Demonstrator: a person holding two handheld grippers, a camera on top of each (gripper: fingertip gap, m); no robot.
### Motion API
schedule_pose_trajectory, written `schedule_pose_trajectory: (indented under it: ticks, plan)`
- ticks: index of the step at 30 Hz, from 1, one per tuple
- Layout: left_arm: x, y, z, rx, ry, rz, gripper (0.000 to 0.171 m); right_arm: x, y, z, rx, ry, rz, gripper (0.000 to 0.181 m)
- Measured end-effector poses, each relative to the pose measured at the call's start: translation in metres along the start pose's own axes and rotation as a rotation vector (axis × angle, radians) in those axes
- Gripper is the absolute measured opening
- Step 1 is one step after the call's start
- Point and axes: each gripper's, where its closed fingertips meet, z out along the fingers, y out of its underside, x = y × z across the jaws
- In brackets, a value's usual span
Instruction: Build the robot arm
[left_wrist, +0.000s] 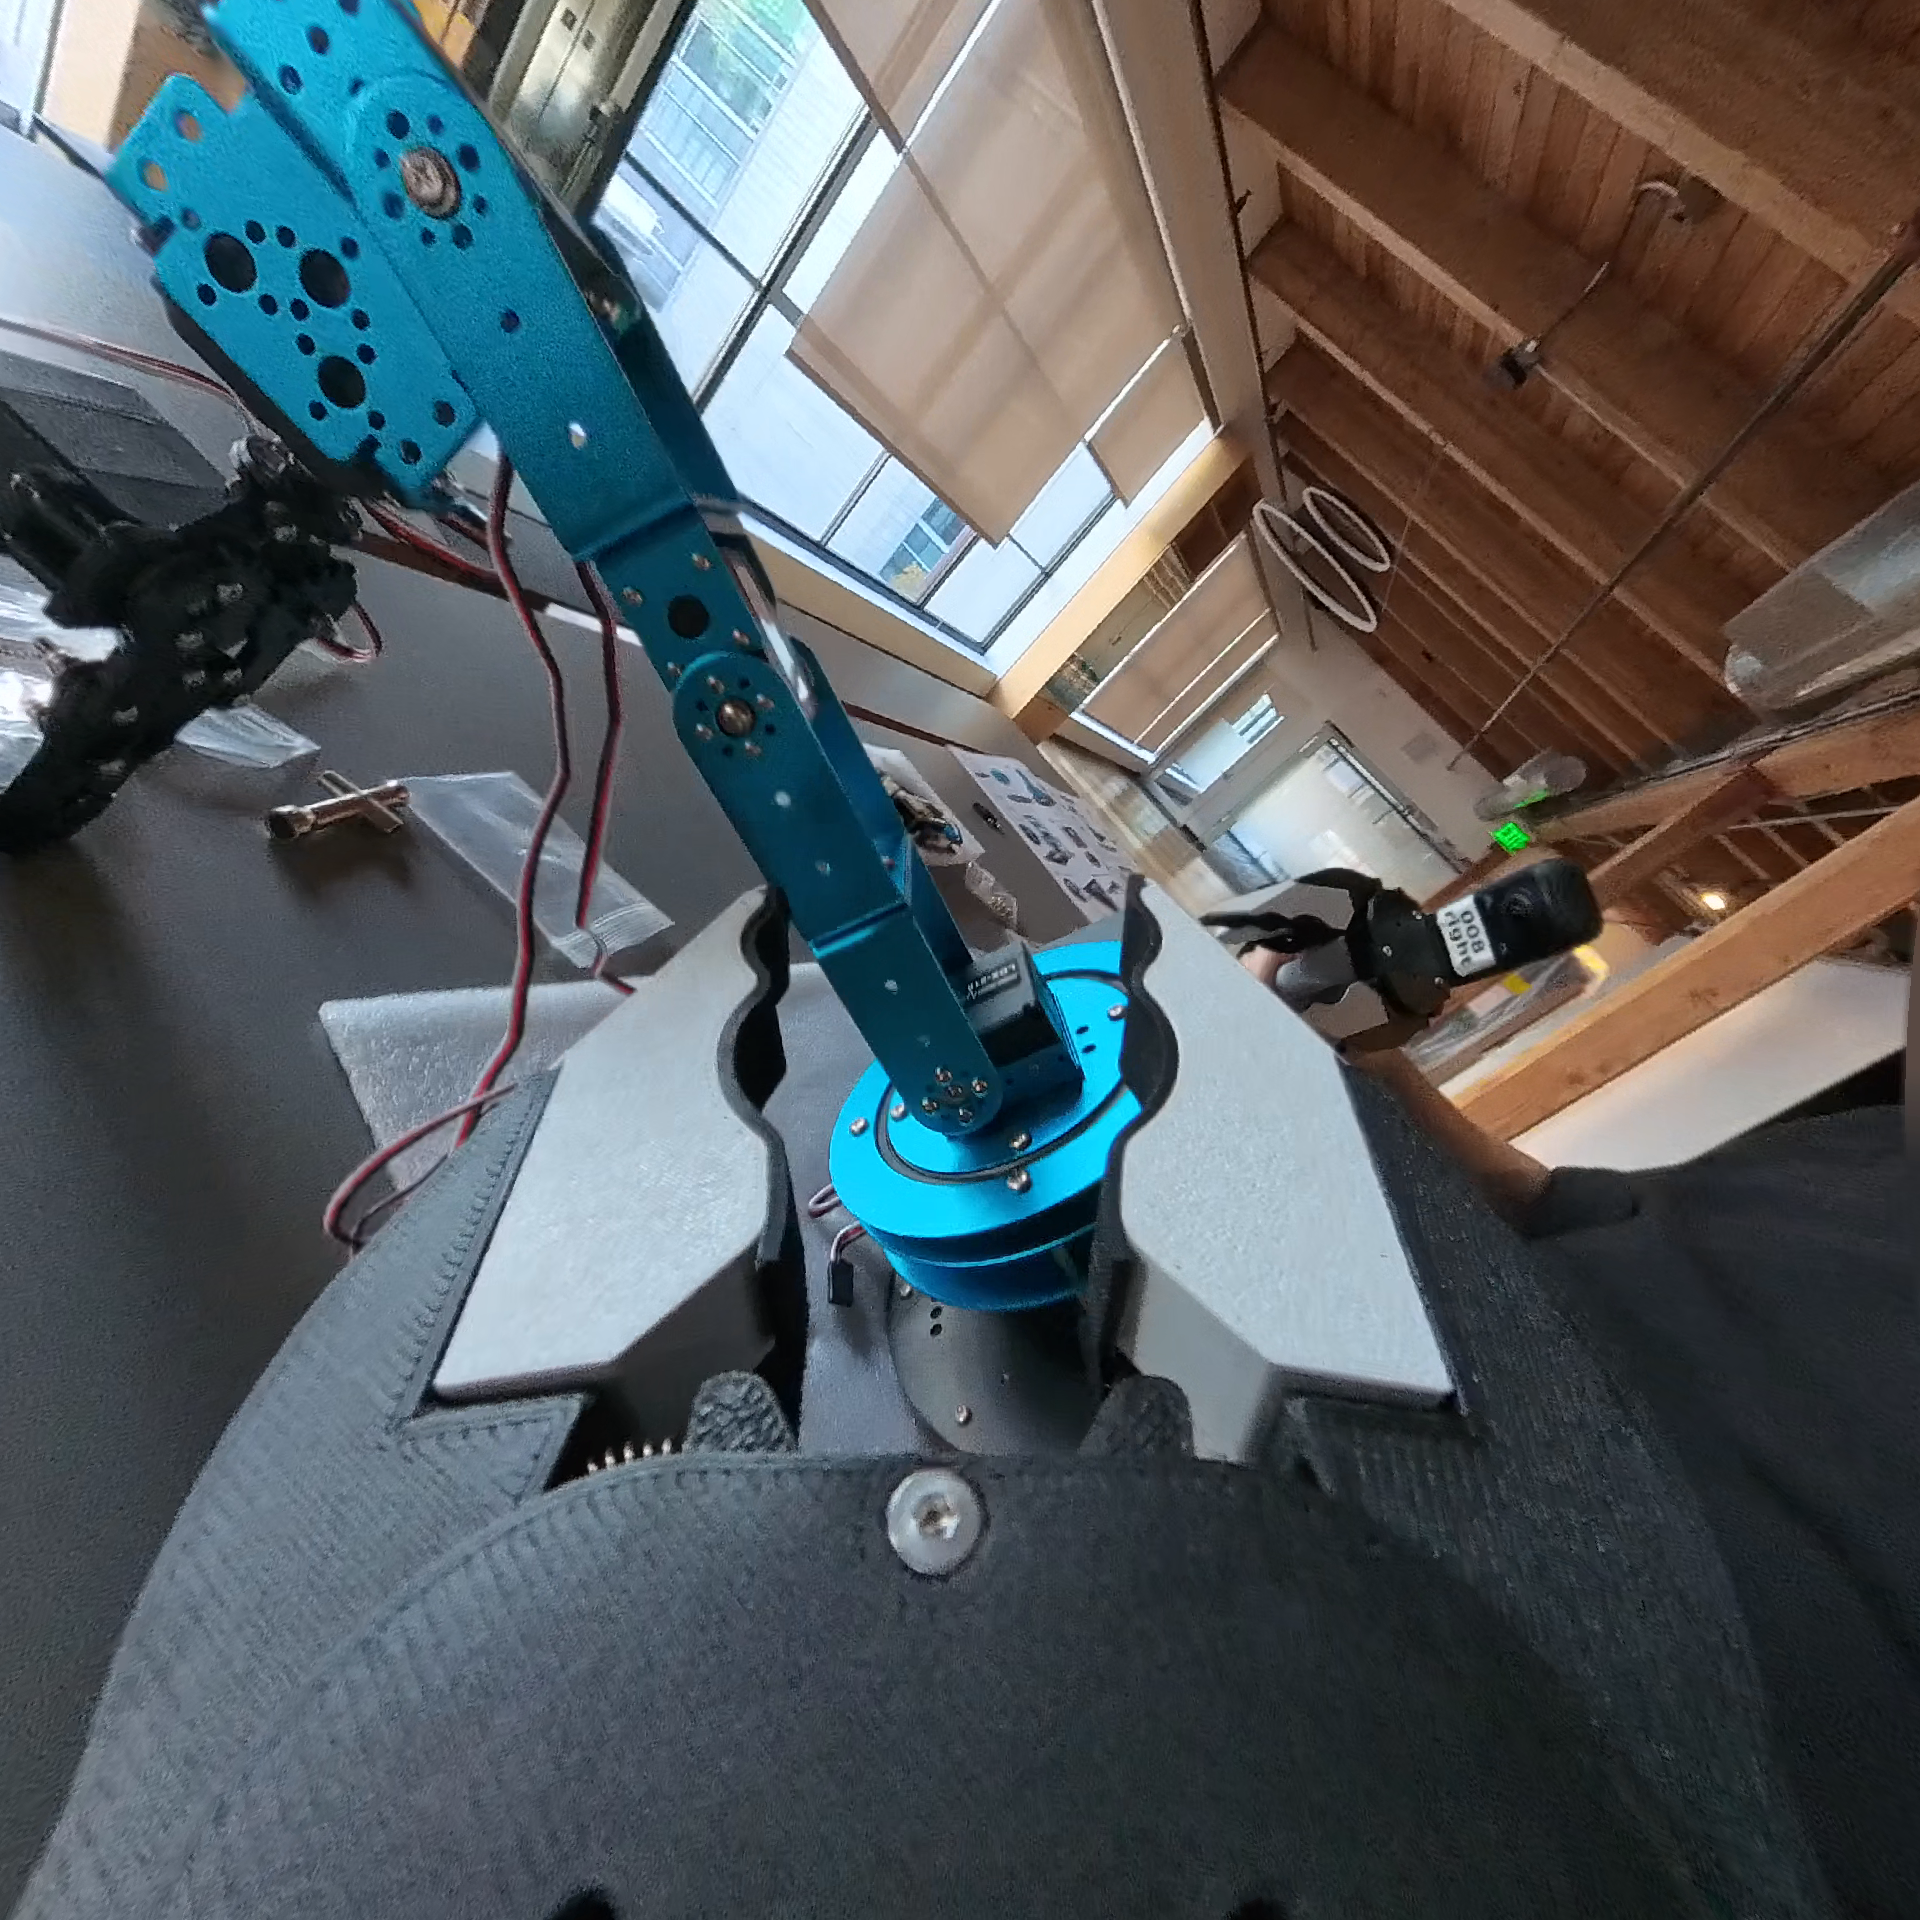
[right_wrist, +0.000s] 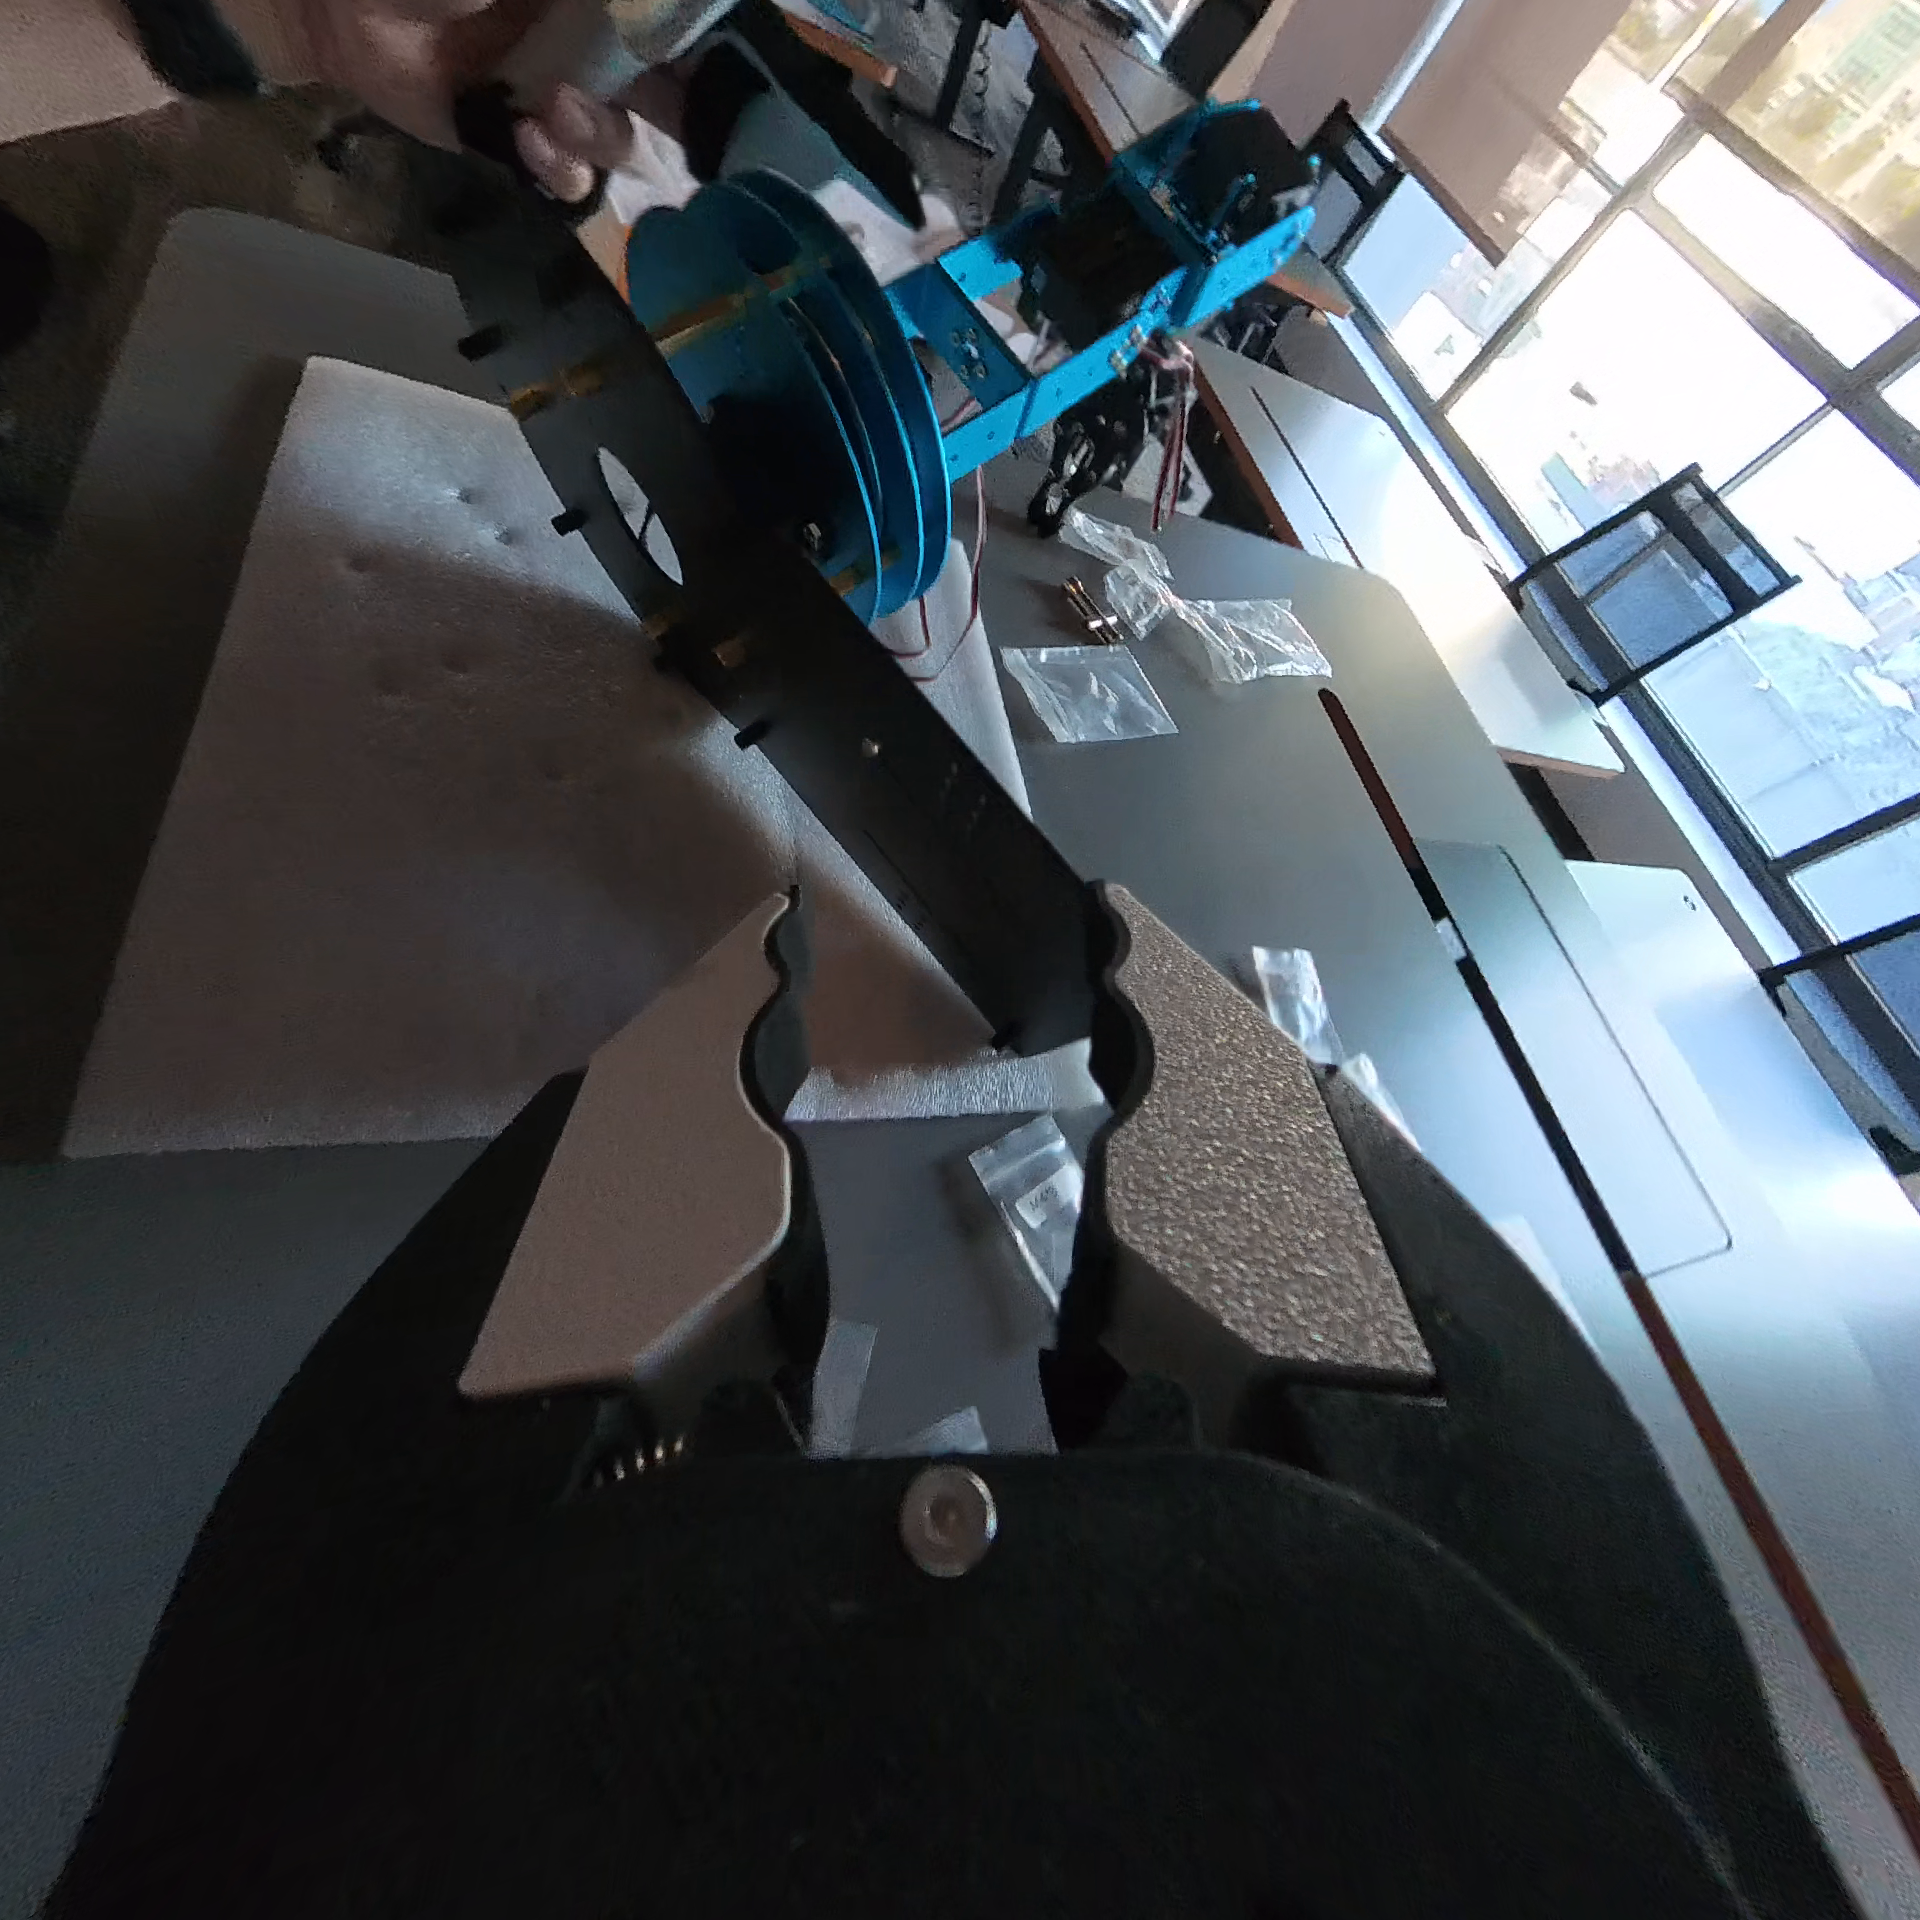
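Observation:
A small blue metal robot arm (left_wrist: 644, 540) stands on a round blue base (left_wrist: 935, 1174) bolted to a black plate (right_wrist: 883, 748). The whole assembly is tipped on its side above a white foam sheet (right_wrist: 416, 779). My left gripper (left_wrist: 951, 997) has its jaws closed around the blue base. The arm's black claw (left_wrist: 177, 613) hangs near the table at the left. My right gripper (right_wrist: 945, 935) is open, with the lower end of the black plate just between its fingertips. It also shows in the left wrist view (left_wrist: 1247, 935), to the right of the base.
Red and black wires (left_wrist: 540, 831) trail from the arm to the dark table (right_wrist: 1299, 935). A metal cross wrench (left_wrist: 332, 805) and small clear bags (right_wrist: 1091, 691) lie on the table. Another bag (right_wrist: 1023, 1195) lies under my right gripper. A person's hand (right_wrist: 561, 135) shows at the plate's far end.

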Motion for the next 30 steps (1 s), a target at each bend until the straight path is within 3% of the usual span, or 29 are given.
schedule_pose_trajectory:
  ticks: [11, 30]
  plan:
    - [0.003, 0.015, -0.014, 0.053, -0.083, 0.114, 0.060, 0.000, 0.028, -0.018, -0.019, 0.070, 0.197, 0.051]
    - [0.032, 0.001, -0.032, 0.078, -0.159, 0.310, 0.054, 0.004, 0.072, -0.044, -0.135, 0.176, 0.435, 0.043]
